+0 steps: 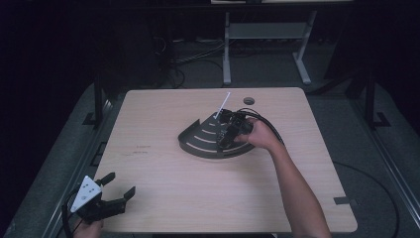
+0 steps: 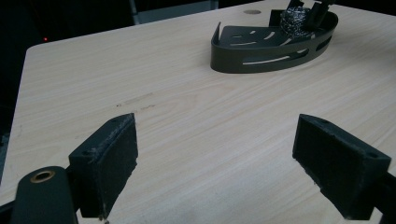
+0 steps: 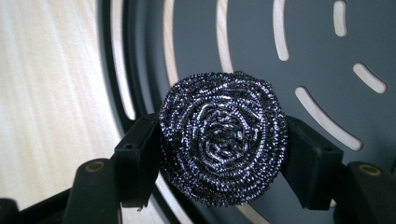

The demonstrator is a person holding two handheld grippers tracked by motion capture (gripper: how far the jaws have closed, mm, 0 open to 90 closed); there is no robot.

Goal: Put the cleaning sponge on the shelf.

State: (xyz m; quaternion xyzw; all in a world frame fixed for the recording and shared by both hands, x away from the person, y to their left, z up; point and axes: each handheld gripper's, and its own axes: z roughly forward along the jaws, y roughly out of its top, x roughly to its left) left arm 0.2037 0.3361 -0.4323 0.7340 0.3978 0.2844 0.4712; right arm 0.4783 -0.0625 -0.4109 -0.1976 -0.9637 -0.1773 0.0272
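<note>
Right claw [image 3: 223, 154] grasps the steel scourer [image 3: 223, 142] over the slotted corner tray [image 1: 198, 144]. Advise lowering until seated, then releasing. Left claw [image 1: 118, 184] released, idle at counter [image 1: 163, 188] edge.

A dark slotted quarter-round metal tray [image 1: 200, 139] is set on the light wooden desk [image 1: 163, 198], behind its centre toward the far edge. A coiled steel-wire scouring pad [image 3: 223, 136] is held over the tray. The left gripper [image 1: 110, 191] is placed at the near left corner.
</note>
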